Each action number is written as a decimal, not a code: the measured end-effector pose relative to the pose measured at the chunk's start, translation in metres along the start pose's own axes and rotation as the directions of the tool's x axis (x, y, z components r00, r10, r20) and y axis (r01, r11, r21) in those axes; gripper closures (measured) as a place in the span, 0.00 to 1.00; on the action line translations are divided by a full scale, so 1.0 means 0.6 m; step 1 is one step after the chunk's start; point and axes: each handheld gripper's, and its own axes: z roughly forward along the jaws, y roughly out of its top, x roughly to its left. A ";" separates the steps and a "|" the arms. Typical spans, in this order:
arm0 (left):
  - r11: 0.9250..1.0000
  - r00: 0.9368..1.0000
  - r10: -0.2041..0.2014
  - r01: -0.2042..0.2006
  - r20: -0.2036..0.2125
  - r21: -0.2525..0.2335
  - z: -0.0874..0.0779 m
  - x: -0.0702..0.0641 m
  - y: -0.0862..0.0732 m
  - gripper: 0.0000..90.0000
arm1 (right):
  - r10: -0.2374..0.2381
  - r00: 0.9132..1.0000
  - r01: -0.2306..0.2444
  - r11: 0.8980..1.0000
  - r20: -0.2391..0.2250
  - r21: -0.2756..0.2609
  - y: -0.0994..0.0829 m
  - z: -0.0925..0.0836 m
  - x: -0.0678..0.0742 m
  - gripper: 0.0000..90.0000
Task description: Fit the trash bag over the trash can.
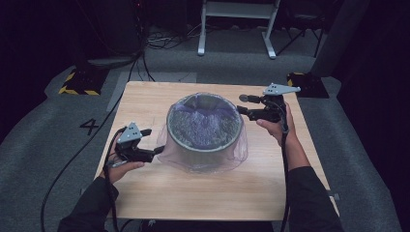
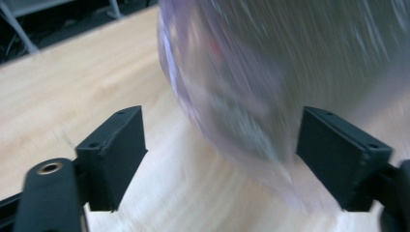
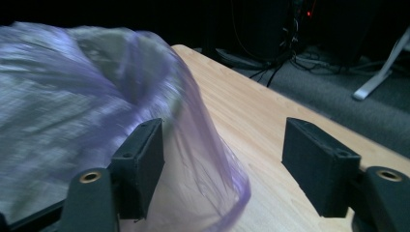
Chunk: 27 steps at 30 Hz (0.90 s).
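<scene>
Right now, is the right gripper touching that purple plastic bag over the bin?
Cannot tell. In the right gripper view the right gripper stands open; the purple bag passes one pad, contact blurred.

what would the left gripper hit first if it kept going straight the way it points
Most likely the purple bag draped over the bin. The left gripper has open jaws, with the bag's lower edge hanging just ahead between them, though blur makes depth uncertain.

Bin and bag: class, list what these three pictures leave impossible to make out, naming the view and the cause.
- Inside of the bin: high view, the crumpled purple bag lining it hides whatever is inside.
- Bag's surface: left gripper view, motion blur smears it.
- Bin's far side: right gripper view, the blurred bag covers it.
- The bag's hem on the table: high view, too small and sheer to trace.
</scene>
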 end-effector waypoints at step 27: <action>0.985 0.998 0.026 -0.036 0.062 0.170 0.000 -0.076 -0.084 0.17 | -0.242 0.947 0.271 0.955 -0.209 0.123 0.058 0.023 0.162 0.34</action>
